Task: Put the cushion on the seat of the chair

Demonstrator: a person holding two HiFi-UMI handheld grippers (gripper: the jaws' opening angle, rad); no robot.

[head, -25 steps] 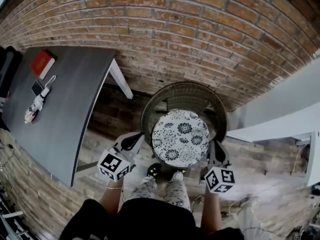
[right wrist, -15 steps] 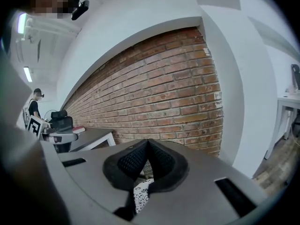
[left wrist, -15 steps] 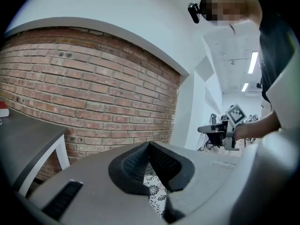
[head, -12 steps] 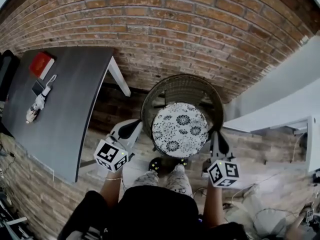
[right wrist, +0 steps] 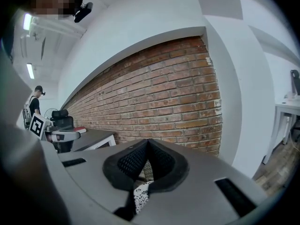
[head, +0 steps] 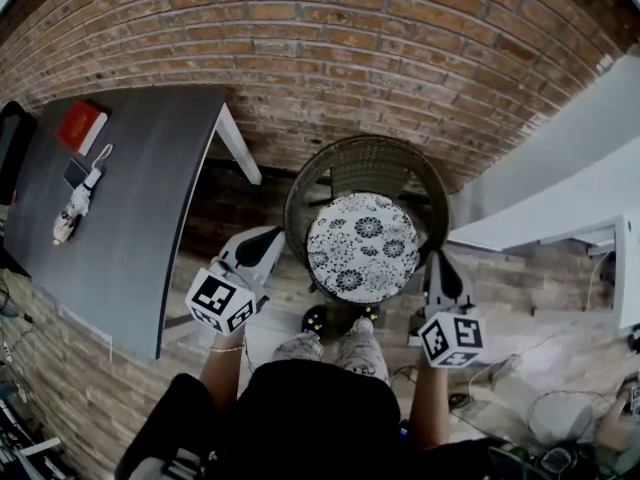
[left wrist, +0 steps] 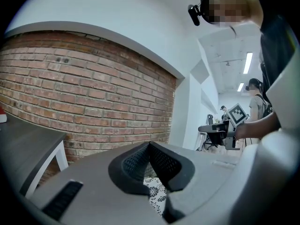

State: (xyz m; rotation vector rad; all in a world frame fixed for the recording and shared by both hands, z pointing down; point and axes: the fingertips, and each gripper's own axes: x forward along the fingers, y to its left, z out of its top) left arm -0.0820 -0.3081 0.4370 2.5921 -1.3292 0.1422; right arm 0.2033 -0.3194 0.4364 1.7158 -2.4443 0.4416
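The round white cushion [head: 362, 246] with black flower print lies flat on the seat of the wicker tub chair [head: 366, 167], which stands against the brick wall. My left gripper [head: 268, 240] hovers just off the cushion's left edge, apart from it, jaws shut with nothing between them. On the other side, my right gripper [head: 439, 261] sits close to the cushion's right edge, also shut and empty. In the left gripper view the left gripper [left wrist: 150, 145] shows a strip of cushion [left wrist: 154, 192] below its pads. The right gripper [right wrist: 148, 142] likewise shows cushion [right wrist: 140, 197] beneath it.
A grey table [head: 140, 228] stands left of the chair with a red book [head: 82, 125] and small items [head: 75, 203] on it. A white desk [head: 560, 230] juts in at right. The person's feet [head: 335, 320] are in front of the chair. Cables [head: 560, 418] lie on the floor at right.
Both grippers have drawn back and outward from the cushion's edges. The cushion now rests deeper in the chair, farther from me.
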